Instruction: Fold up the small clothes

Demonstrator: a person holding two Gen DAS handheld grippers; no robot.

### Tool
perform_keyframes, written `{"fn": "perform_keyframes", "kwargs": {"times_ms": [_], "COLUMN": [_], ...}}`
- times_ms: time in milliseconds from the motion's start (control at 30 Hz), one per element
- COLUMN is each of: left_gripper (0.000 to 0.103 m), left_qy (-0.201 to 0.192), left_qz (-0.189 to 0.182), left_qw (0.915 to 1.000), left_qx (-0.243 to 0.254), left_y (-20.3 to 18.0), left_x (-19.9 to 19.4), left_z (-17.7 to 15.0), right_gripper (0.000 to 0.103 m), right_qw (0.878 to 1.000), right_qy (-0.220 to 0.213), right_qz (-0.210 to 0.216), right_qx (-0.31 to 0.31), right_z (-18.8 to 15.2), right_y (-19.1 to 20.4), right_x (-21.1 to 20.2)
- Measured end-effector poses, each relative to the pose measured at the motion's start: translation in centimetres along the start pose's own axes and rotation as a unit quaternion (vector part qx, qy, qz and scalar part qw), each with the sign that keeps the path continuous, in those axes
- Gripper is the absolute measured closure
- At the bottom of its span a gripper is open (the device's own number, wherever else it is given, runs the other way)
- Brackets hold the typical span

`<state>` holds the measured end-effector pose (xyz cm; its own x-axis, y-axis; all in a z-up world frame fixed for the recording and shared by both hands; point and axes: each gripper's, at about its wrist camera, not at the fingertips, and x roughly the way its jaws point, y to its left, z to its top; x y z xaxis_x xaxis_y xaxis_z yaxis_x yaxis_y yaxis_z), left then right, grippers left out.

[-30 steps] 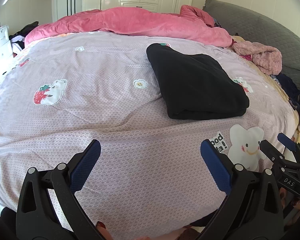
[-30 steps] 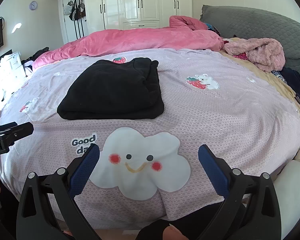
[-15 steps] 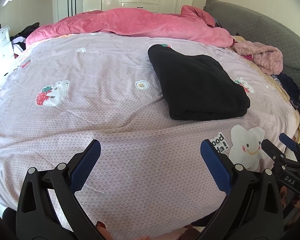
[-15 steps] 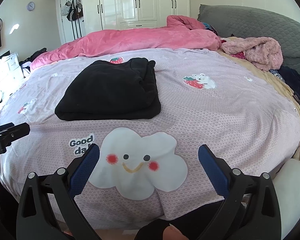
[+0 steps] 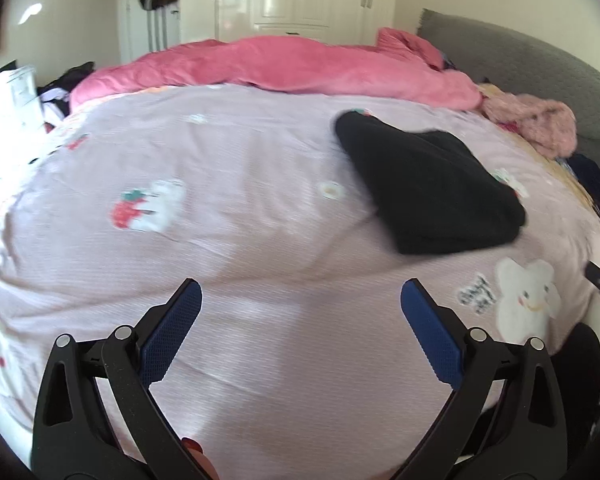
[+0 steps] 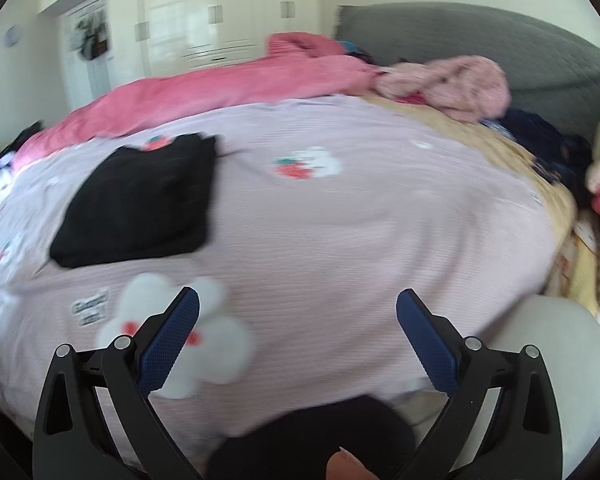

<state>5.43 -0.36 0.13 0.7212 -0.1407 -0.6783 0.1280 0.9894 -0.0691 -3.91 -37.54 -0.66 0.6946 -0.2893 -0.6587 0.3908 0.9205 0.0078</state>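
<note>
Folded black garment [image 5: 428,184], long axis toward the pink duvet [image 5: 284,64].

Below me spreads the bed [image 5: 260,240], covered by a pale pink sheet printed with strawberries and a smiling cloud. On it lies a folded black garment [image 5: 432,184], flat on the sheet. A pink duvet [image 5: 284,64] is bunched along the far edge, and a fuzzy pink garment [image 6: 456,84] sits crumpled near the grey headboard [image 6: 480,36].
</note>
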Motion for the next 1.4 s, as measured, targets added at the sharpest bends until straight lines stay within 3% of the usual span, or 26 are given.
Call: {"fn": "perform_keyframes", "kwargs": {"times_ms": [133,167,267,400,467,533,733,767,800,933,1400], "left_gripper": [0.009,0.009,0.009,0.009,0.009,0.009,0.009,0.008,0.008,0.008,0.008], "left_qy": [0.012,0.013,0.015,0.022,0.024,0.027,0.063,0.077,0.074,0.067,0.076], "left_qz": [0.06,0.077,0.138,0.215,0.247,0.273,0.307,0.296,0.284,0.305,0.306], "left_qw": [0.9968,0.9951,0.985,0.9614,0.9499,0.9402,0.9107,0.9088,0.9102,0.911,0.9102], "left_qx": [-0.052,-0.061,-0.103,-0.17,-0.19,-0.201,-0.269,-0.283,-0.293,-0.269,-0.268], "left_y": [7.4,9.1,16.0,26.2,30.1,33.8,43.5,44.5,44.8,43.5,43.5], "left_x": [0.5,0.6,1.0,1.9,2.5,3.3,6.8,7.7,8.0,7.8,8.0], "left_z": [1.5,1.8,2.9,4.5,5.4,6.2,4.4,3.5,3.0,2.9,3.1], "right_gripper": [0.005,0.005,0.004,0.004,0.004,0.004,0.004,0.004,0.004,0.004,0.004], "right_qw": [0.989,0.979,0.952,0.897,0.896,0.892,0.892,0.892,0.892,0.892,0.892], "right_qy": [0.003,0.016,0.051,0.107,0.089,0.085,0.086,0.086,0.087,0.087,0.087], "right_qz": [-0.125,-0.177,-0.249,-0.333,-0.296,-0.302,-0.312,-0.311,-0.313,-0.312,-0.312], "right_qx": [0.077,0.101,0.17,0.27,0.32,0.325,0.316,0.317,0.315,0.316,0.316], "right_z": [-0.7,-1.3,-3.4,-7.1,-8.5,-8.5,-8.7,-8.7,-8.6,-8.6,-8.7], "right_y": [-10.1,-13.6,-21.4,-31.0,-33.2,-33.1,-32.0,-32.1,-32.1,-32.9,-33.0], "right_x": [0.8,1.2,1.8,2.3,2.0,1.9,2.3,2.3,2.4,2.3,2.3]}}
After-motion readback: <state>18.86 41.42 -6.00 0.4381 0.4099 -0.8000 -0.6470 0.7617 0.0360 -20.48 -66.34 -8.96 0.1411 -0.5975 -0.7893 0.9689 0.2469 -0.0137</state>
